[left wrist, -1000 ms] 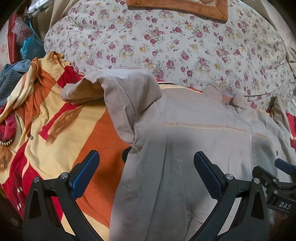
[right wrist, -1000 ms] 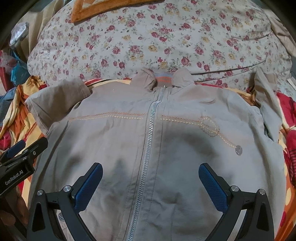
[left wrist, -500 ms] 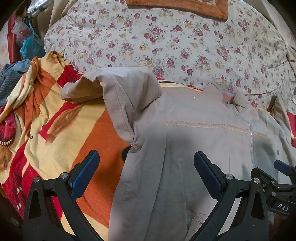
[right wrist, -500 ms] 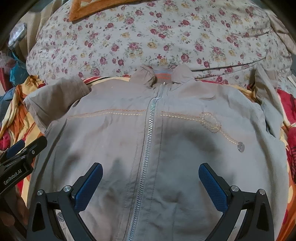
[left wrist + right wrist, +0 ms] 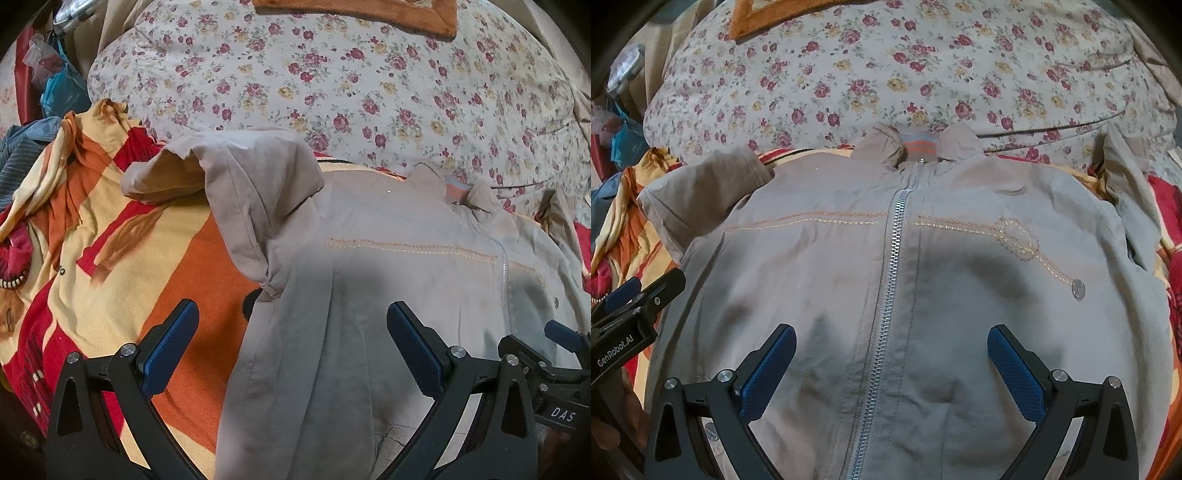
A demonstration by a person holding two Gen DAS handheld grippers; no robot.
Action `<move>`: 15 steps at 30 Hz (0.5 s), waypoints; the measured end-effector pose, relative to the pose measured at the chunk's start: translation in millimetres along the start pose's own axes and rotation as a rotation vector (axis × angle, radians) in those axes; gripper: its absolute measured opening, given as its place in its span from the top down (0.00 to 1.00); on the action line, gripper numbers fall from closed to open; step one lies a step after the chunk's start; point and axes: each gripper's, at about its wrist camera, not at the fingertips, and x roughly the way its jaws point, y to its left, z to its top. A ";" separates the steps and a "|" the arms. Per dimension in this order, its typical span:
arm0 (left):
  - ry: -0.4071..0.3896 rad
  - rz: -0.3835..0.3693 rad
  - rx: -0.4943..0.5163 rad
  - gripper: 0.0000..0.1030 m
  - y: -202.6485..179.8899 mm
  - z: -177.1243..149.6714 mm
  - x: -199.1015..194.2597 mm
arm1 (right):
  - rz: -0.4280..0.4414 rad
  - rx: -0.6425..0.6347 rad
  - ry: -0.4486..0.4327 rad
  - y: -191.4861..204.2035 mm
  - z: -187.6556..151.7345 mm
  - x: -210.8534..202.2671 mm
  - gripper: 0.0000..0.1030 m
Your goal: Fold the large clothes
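A zipped beige cotton jacket [image 5: 886,280] lies front-up on a red, orange and yellow patterned blanket [image 5: 122,266], its collar toward a floral quilt [image 5: 886,66]. The right gripper [image 5: 892,363] hangs over the zipper, jaws wide apart; the left gripper [image 5: 291,349], likewise spread, straddles the jacket's side edge below a folded-in sleeve [image 5: 243,192].

Beige zip-front jacket [image 5: 960,295]: hem cut off at 6 o'clock in both wrist views; lower zip runs out of frame. Its right-hand sleeve [image 5: 1126,206] folds away at 3 o'clock, cuff not visible. Orange, yellow and red patterned blanket [image 5: 110,258]: largely covered by the jacket. Small round metal piece [image 5: 1078,288] on the chest: too small to identify. Blue and red items [image 5: 55,85] at 10 o'clock: blurred, cropped, unidentifiable. Brown-edged cloth [image 5: 369,14] at 12 o'clock: cut off.
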 end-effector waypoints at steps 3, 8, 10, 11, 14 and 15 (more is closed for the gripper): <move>-0.001 -0.001 0.002 0.01 -0.7 -0.4 0.2 | 0.005 0.009 -0.001 -2.1 0.2 0.0 0.00; 0.004 -0.028 -0.019 0.01 3.1 2.1 -2.8 | 0.011 0.014 0.000 -2.7 0.3 0.5 0.00; 0.001 -0.060 -0.052 0.01 12.2 7.2 -9.2 | 0.019 0.009 0.005 -2.8 0.8 0.9 0.00; -0.003 -0.075 -0.078 0.01 19.6 11.5 -13.5 | 0.024 0.006 0.008 -2.8 1.0 0.7 0.00; -0.020 -0.119 -0.174 0.01 46.6 27.2 -23.4 | 0.035 -0.010 0.016 -1.5 3.0 -1.3 0.00; -0.020 -0.136 -0.229 0.01 60.8 33.7 -24.8 | 0.039 -0.018 0.015 -1.3 4.3 -2.3 0.00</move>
